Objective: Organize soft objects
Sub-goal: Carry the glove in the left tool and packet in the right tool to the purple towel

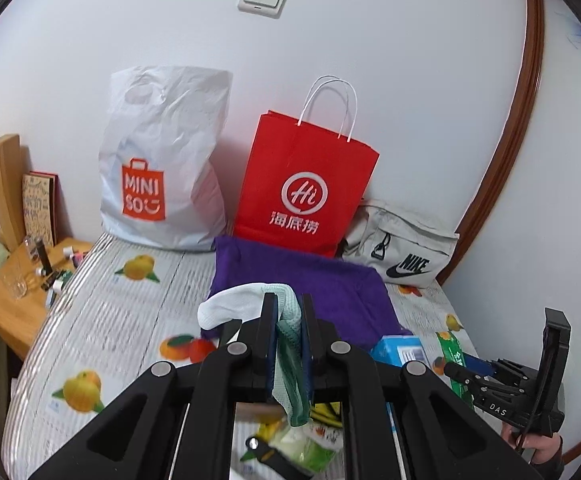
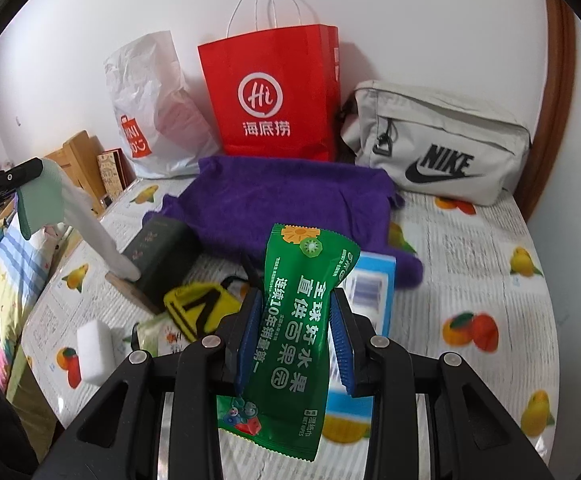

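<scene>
- While you look along the left wrist view, your left gripper (image 1: 287,320) pinches a white-and-mint sock (image 1: 246,300) tight between its fingers, above the purple towel (image 1: 330,280) on the bench (image 1: 110,300).
- Through the right wrist view, your right gripper (image 2: 295,332) is clamped on a green wet-wipes packet (image 2: 294,344), held upright over the bench, near the blue box (image 2: 370,284).

My left tool (image 1: 286,312) is clamped on a sock (image 1: 238,306), held raised. My right tool (image 2: 296,320) is clamped on a green packet (image 2: 294,340), level, pointing forward.
</scene>
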Demonstrator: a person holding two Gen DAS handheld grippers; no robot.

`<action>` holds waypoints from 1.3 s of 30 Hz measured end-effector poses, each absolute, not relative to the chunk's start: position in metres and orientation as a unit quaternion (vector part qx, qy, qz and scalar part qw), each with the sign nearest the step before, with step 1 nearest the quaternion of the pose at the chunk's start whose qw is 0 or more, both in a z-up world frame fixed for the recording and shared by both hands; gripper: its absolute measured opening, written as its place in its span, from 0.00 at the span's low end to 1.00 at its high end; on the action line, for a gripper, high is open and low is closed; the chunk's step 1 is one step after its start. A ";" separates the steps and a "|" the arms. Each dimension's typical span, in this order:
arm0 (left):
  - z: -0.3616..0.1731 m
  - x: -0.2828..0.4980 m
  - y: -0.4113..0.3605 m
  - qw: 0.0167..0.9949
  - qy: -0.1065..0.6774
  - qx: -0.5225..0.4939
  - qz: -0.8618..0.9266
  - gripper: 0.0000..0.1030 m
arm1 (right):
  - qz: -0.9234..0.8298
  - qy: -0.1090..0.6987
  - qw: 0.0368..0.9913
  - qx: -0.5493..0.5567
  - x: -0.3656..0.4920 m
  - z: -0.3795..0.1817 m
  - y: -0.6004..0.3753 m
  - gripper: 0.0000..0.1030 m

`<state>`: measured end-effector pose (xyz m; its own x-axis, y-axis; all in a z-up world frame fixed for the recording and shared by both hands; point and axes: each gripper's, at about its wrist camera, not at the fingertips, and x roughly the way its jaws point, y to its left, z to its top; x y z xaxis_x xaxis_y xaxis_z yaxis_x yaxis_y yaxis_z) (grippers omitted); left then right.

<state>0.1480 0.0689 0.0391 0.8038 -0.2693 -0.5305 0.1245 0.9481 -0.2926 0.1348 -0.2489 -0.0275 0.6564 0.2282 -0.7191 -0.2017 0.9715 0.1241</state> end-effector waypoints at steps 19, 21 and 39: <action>0.034 0.251 0.041 0.937 0.309 -0.110 -0.120 0.10 | 0.114 0.405 0.907 0.019 0.240 -0.040 -0.261 0.33; 0.035 0.261 0.037 0.936 0.311 -0.108 -0.125 0.10 | 0.115 0.403 0.908 0.020 0.249 -0.039 -0.262 0.33; -0.030 0.364 0.021 0.911 0.384 -0.096 -0.114 0.10 | 0.111 0.455 0.884 0.015 0.336 -0.089 -0.268 0.33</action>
<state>0.3639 0.0213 -0.0304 0.6791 -0.2822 -0.6777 0.1342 0.9553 -0.2633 0.3363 -0.2681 -0.0894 0.5621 0.2095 -0.8001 -0.1831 0.9749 0.1267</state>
